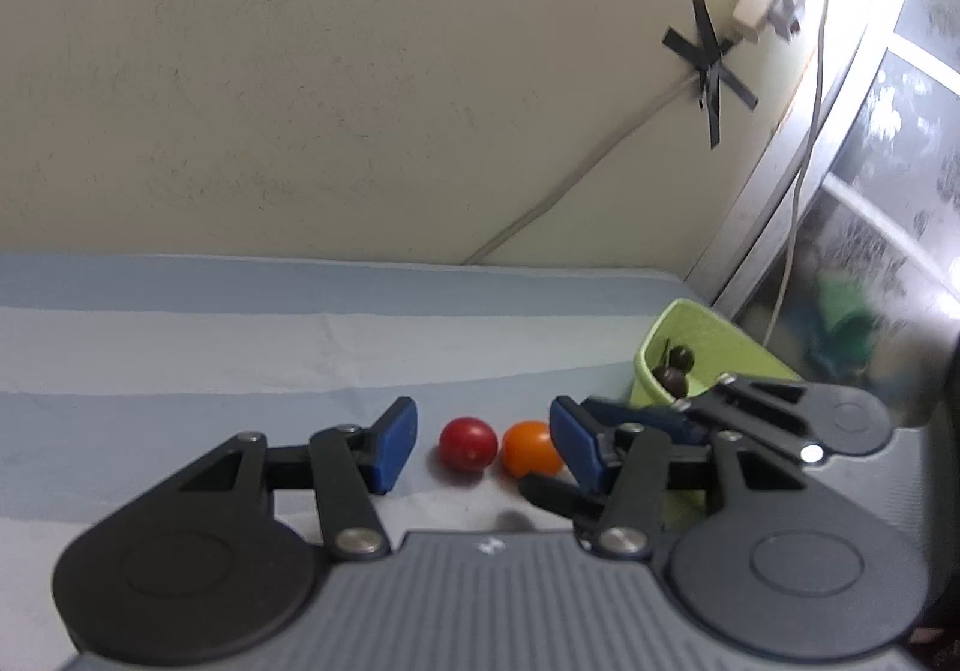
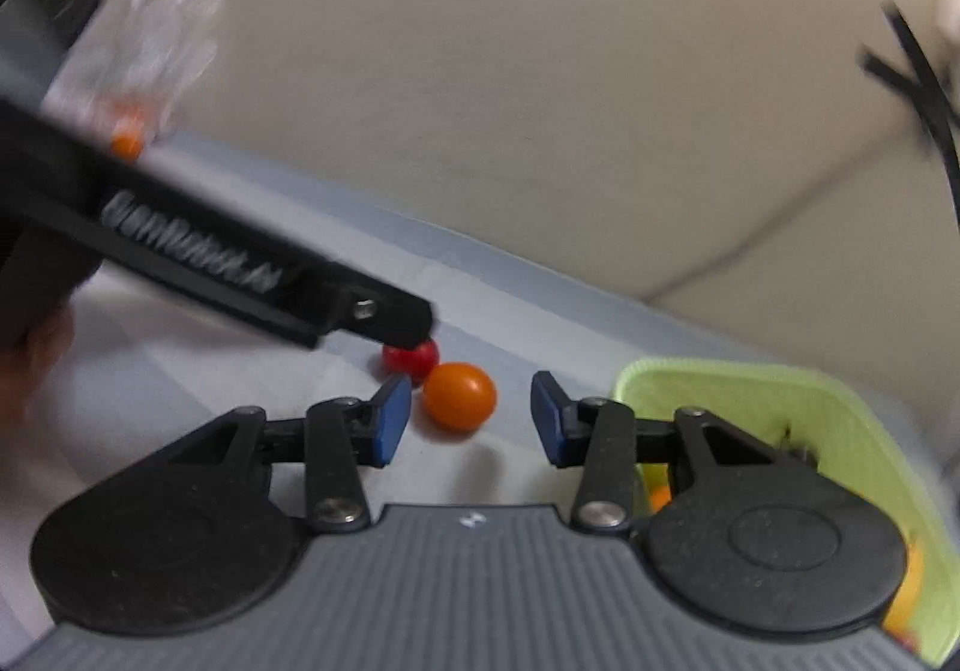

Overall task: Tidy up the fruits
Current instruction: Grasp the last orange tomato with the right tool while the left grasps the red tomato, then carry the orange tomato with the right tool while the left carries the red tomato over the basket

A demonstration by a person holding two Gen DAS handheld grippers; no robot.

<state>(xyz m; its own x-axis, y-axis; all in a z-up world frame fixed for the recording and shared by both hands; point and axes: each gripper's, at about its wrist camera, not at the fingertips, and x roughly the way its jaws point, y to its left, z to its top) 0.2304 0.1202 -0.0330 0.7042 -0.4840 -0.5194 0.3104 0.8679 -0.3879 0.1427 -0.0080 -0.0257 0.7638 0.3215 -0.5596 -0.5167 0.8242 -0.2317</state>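
A red cherry tomato and an orange cherry tomato lie side by side on the pale blue cloth. My left gripper is open, its blue pads on either side of both fruits. My right gripper is open, just short of the orange tomato; the red one lies behind it, partly hidden by the left gripper's body. A light green basket at the right holds dark fruits; in the right wrist view the basket also holds orange and yellow fruit.
A clear plastic bag with an orange fruit lies at the far left on the cloth. A cream wall with a taped cable rises behind the table. A window frame stands at the right.
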